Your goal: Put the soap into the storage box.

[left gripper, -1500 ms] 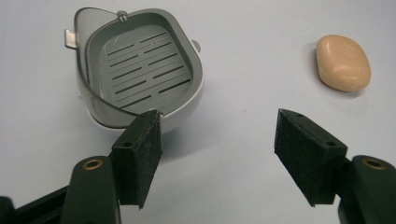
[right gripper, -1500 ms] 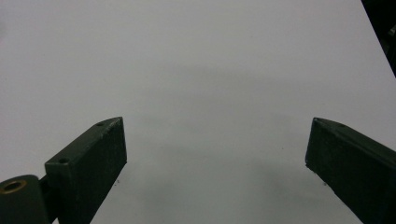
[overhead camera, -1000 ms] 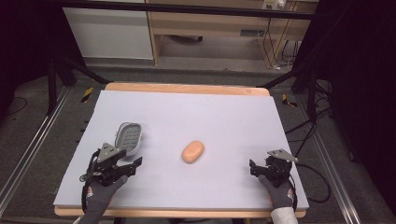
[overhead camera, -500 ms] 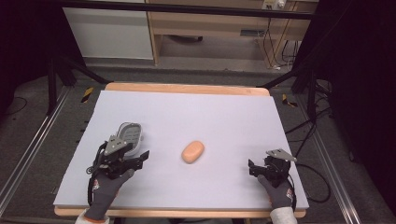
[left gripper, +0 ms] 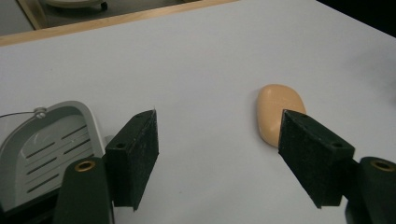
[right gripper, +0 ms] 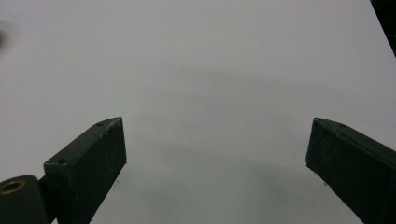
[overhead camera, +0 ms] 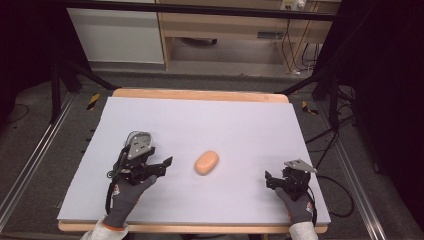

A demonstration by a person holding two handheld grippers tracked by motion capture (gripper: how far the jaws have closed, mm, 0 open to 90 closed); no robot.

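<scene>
In the high view, the left gripper [overhead camera: 159, 167] sits at the lower left of the frame, held in a gloved hand [overhead camera: 125, 192] that comes in from the bottom edge. Its jaws stand wide apart with nothing between them, and they point toward the middle of the table. In the left gripper view the same wide gap shows, with bare table [left gripper: 201, 84] between the two black pads [left gripper: 137, 154].

At the lower right of the high view, the right gripper [overhead camera: 272, 181] rests low over the table near the front edge, in the other gloved hand [overhead camera: 299, 202]. Its jaws are also spread wide and hold nothing; the right gripper view shows plain white surface between them.

A little farther up, near the centre of the high view, lies the soap [overhead camera: 206, 162], an orange oval flat on the table, just right of the left gripper's tips and well apart from the right gripper. In the left gripper view the soap [left gripper: 275, 109] lies at the right, partly behind the right-hand pad.

A grey slotted dish [left gripper: 44, 140] lies at the lower left of that view, beside the left-hand pad.
</scene>
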